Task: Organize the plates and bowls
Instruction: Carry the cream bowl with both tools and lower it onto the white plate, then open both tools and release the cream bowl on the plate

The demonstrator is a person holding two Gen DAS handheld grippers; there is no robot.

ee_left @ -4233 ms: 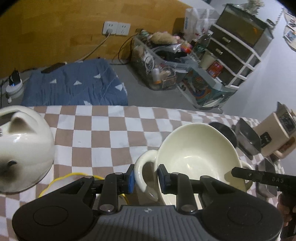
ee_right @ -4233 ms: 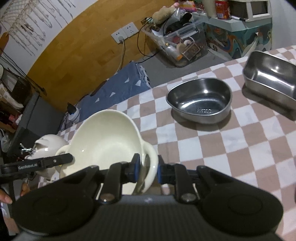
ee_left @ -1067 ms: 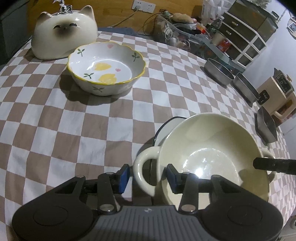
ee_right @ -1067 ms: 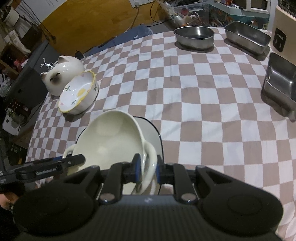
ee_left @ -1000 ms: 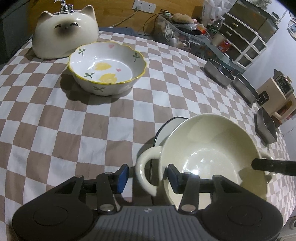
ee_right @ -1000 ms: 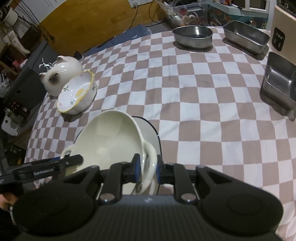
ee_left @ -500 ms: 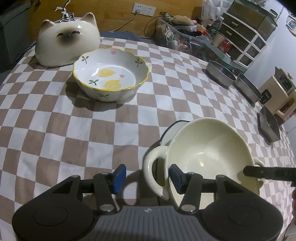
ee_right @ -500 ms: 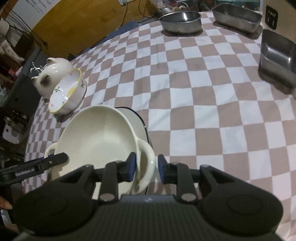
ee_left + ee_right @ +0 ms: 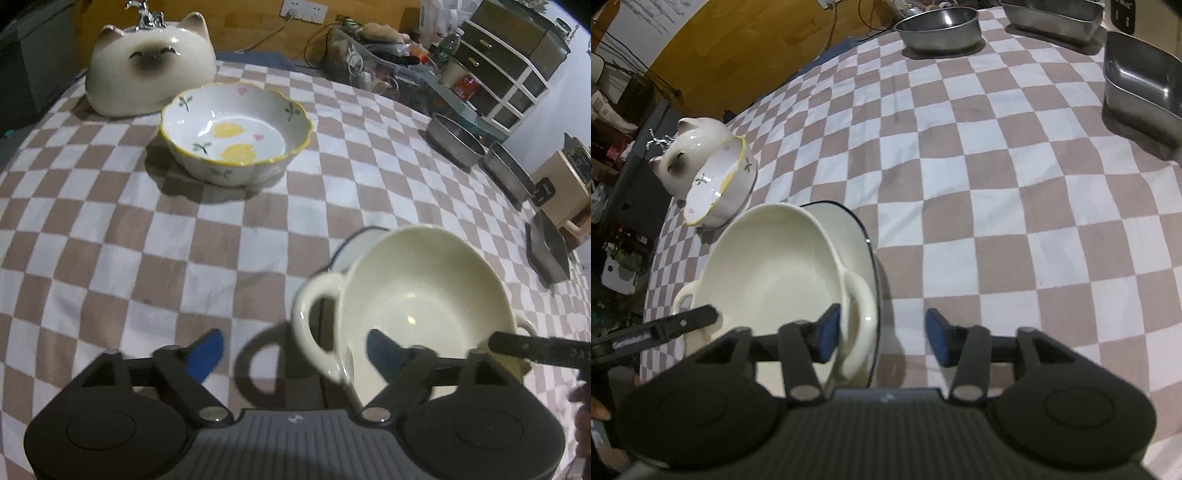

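The cream bowl (image 9: 421,291) with 2 loop handles sits on a dark-rimmed plate (image 9: 862,240), which it mostly hides; only the plate's edge shows. Both lie on the checkered cloth (image 9: 110,229), well apart from the lemon-painted bowl (image 9: 236,138). The left gripper (image 9: 295,354) points steeply down, its jaws opening around one handle without pressing. The right gripper (image 9: 882,334) also tilts down, jaws opening, the other handle beside its left pad.

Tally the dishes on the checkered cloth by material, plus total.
Ceramic bowls: 2, cream two-handled bowl, scalloped lemon-print bowl
Rimmed plates: 1, dark-rimmed plate under the cream bowl
Steel containers: 3
Total: 6
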